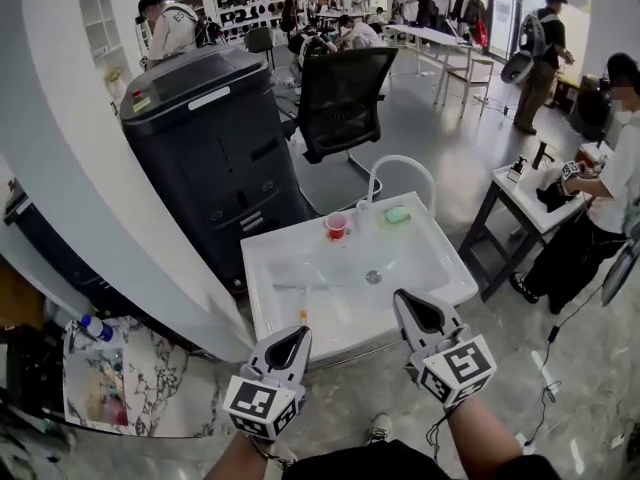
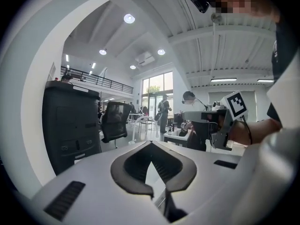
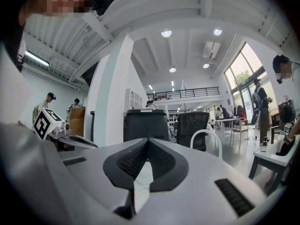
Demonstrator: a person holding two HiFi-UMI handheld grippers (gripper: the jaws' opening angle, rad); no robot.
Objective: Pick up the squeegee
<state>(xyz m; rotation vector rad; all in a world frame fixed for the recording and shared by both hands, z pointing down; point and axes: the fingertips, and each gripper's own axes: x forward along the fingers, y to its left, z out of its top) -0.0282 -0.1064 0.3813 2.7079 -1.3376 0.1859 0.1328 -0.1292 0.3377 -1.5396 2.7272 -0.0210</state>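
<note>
A white sink basin (image 1: 440, 258) stands in front of me in the head view. In its left part lies a pale, hard-to-make-out long shape (image 1: 300, 273), with a small orange piece (image 1: 303, 315) at the front rim; I cannot tell whether this is the squeegee. My left gripper (image 1: 298, 336) is shut and empty, just short of the front rim. To its right, my right gripper (image 1: 408, 301) hovers over the front rim, also shut and empty. In the left gripper view the left gripper (image 2: 151, 143) has its jaws together, as does the right gripper (image 3: 148, 139) in the right gripper view.
A red cup (image 1: 337, 225), a green sponge (image 1: 398, 214) and a white arched faucet (image 1: 400, 168) sit at the basin's back. A big black printer (image 1: 210, 148) and an office chair (image 1: 340, 98) stand behind. A person sits at a white table (image 1: 530, 203) on the right.
</note>
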